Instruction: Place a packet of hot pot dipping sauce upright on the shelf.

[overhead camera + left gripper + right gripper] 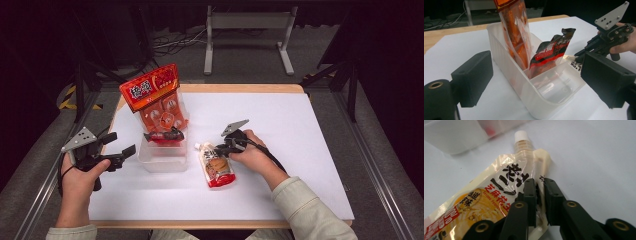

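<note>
Spouted sesame-paste pouch (499,202) sits pinched between my right gripper (539,195)'s jaws, which are nearly closed on the pouch's side seam just below the white cap (522,136); it lies flat on the white table (280,125), just beside the clear plastic bin (165,157). My left gripper (117,150) hovers on the bin's other side, jaws wide apart and holding nothing. In the bin, the tall orange snack bag (515,32) stands in the rear compartment, the small red-and-black packet (551,52) leans against the divider, and the front compartment looks free. The risk, as I judge it: I'm gripping only a thin, slick edge, so on the lift the heavy body may swing, slip out, or catch the bin wall and nudge the bin, since my left isn't bracing it.
</note>
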`<action>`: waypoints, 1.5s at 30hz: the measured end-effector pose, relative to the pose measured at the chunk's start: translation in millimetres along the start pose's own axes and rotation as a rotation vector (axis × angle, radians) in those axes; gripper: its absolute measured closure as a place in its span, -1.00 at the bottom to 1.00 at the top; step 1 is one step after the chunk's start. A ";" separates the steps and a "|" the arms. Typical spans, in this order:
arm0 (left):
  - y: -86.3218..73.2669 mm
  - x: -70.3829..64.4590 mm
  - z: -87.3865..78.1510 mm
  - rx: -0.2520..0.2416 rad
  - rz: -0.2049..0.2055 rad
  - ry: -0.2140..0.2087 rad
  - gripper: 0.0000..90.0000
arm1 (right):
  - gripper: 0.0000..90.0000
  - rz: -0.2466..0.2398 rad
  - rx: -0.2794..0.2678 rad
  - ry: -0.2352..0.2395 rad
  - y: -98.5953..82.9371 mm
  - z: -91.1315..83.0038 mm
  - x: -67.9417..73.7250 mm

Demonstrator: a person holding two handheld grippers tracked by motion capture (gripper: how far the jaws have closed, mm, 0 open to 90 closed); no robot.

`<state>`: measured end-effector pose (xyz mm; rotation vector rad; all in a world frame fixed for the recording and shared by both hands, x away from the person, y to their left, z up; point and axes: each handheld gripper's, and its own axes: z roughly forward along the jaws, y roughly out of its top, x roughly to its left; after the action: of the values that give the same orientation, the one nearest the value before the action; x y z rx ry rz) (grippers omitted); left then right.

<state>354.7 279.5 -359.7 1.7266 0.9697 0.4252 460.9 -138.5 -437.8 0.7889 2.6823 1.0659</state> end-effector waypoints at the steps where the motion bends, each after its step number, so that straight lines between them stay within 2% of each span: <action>1: -0.1 0.0 0.0 0.001 -0.001 0.001 -0.74 | 0.89 -0.009 0.002 -0.001 0.5 -0.2 0.6; 7: -0.2 -0.5 0.6 0.002 0.001 -0.001 -0.74 | 0.96 -0.029 -0.008 -0.011 3.7 -4.8 2.4; 10: 0.1 -2.3 1.8 0.005 0.002 -0.006 -0.74 | 0.97 -0.024 -0.043 -0.006 7.2 -12.8 4.3; 14: 1.1 -4.5 4.0 0.007 0.010 -0.014 -0.74 | 0.98 -0.003 -0.088 0.013 11.4 -26.9 6.8; 19: 1.9 -4.2 2.8 0.002 0.006 -0.013 -0.74 | 0.98 0.008 -0.113 0.026 14.0 -40.6 9.8; 22: 2.6 -4.3 2.3 -0.001 0.009 -0.013 -0.74 | 0.99 0.020 -0.139 0.052 15.5 -48.6 11.4; 31: 4.1 -6.0 4.5 -0.001 0.015 -0.023 -0.74 | 1.00 0.016 -0.184 0.106 20.7 -72.2 25.4; 36: 5.6 -8.2 4.6 -0.002 0.022 -0.032 -0.74 | 1.00 -0.026 -0.207 0.133 25.1 -87.7 41.2; 45: 7.5 -12.0 5.8 -0.012 0.033 -0.068 -0.75 | 1.00 -0.083 -0.225 0.143 32.5 -101.5 56.9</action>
<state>354.4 265.7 -353.1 1.7370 0.8890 0.3902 393.5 -149.4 -338.1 0.5759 2.6162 1.4205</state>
